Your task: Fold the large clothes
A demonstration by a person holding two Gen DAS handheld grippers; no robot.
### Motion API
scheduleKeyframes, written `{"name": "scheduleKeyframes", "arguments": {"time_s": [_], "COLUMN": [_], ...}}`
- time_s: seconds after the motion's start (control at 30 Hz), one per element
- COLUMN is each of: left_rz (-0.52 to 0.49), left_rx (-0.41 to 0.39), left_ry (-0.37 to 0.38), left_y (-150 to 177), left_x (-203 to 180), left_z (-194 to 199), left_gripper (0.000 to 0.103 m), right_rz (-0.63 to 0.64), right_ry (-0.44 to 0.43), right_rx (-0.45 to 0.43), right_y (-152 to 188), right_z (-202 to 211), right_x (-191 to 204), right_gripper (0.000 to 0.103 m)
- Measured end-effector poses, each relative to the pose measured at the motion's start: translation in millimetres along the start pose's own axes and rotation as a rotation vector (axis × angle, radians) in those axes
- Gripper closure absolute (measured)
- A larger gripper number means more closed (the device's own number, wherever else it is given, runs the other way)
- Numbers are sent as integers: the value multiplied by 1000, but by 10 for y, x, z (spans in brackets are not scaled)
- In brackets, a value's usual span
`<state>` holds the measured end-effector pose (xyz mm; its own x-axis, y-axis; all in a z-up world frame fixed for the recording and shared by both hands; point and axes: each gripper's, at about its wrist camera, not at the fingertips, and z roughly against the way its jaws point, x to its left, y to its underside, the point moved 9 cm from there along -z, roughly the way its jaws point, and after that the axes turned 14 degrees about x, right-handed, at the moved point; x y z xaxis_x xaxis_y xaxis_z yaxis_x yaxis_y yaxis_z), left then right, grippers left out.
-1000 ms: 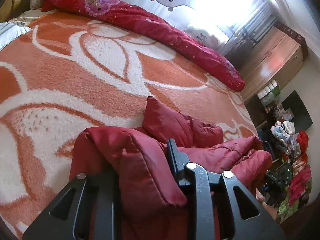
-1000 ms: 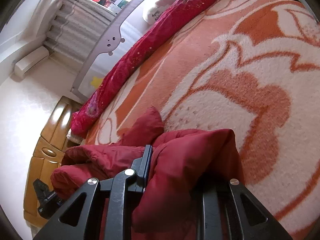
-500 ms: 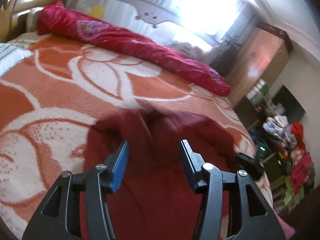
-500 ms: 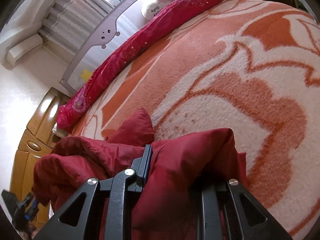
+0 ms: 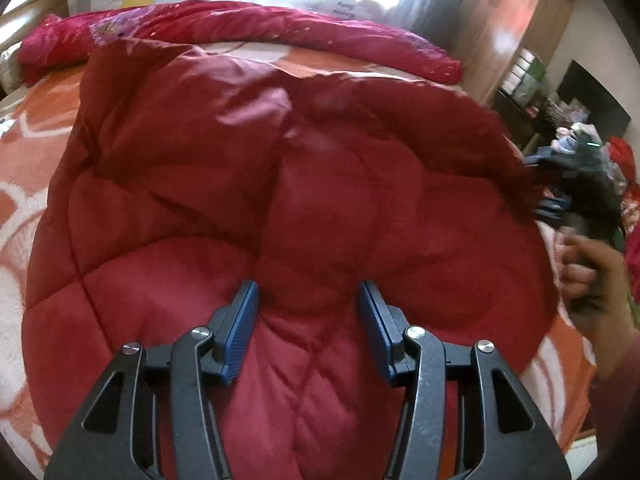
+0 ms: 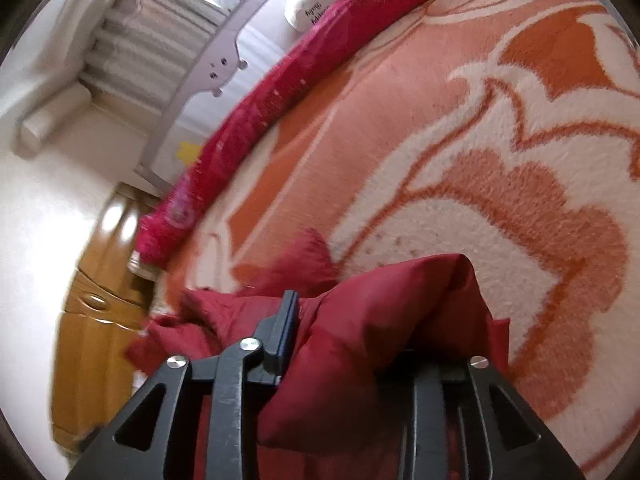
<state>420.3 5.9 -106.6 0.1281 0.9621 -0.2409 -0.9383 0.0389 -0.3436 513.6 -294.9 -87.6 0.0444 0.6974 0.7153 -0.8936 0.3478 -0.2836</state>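
Observation:
A dark red quilted jacket (image 5: 304, 184) lies spread over the orange and white blanket (image 5: 24, 152) on the bed and fills the left wrist view. My left gripper (image 5: 308, 320) is open, its blue pads apart just above the jacket, holding nothing. My right gripper (image 6: 352, 320) is shut on a bunched fold of the same jacket (image 6: 384, 320); the right finger is hidden under the cloth. The right gripper and the person's hand (image 5: 592, 280) show at the jacket's right edge in the left wrist view.
A long red bolster (image 6: 304, 92) lies along the grey bed rail (image 6: 224, 64) at the far side. A wooden headboard (image 6: 92, 332) stands at the left. A wardrobe (image 5: 512, 28) and a pile of clothes (image 5: 592, 160) are beyond the bed's right edge.
My left gripper has let go of the jacket fold and opened, then drawn back above it. The jacket now lies spread out wide. My right gripper keeps its hold and has turned a little.

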Motion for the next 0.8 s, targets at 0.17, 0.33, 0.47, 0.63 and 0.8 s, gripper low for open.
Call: {"name": "scheduleKeyframes", "arguments": {"time_s": [0.17,0.33,0.47,0.63,0.8], "left_rz": [20,41,46,67,143], "left_rx": [2,8,27,47,68], "left_ry": [-34,-25,-23,-23,14], "left_y": [-115,-133,-147,-275,-437], "left_x": [31,77,107,298,516], "left_z": [-91,-155,-120,-196,-380], "left_gripper": [53,53,53,53,57], "right_rz": [143,400,518,459,323], "right_ry": [31,168,350,472,428], "right_rx": [-128,-67,115,186,189], "right_y": [283,694,804,565,335], "right_z": [516,271,-457,-913,-1014], "right_x": [427,849,802,379,96], "right_gripper": [36,35,37,36,36]}}
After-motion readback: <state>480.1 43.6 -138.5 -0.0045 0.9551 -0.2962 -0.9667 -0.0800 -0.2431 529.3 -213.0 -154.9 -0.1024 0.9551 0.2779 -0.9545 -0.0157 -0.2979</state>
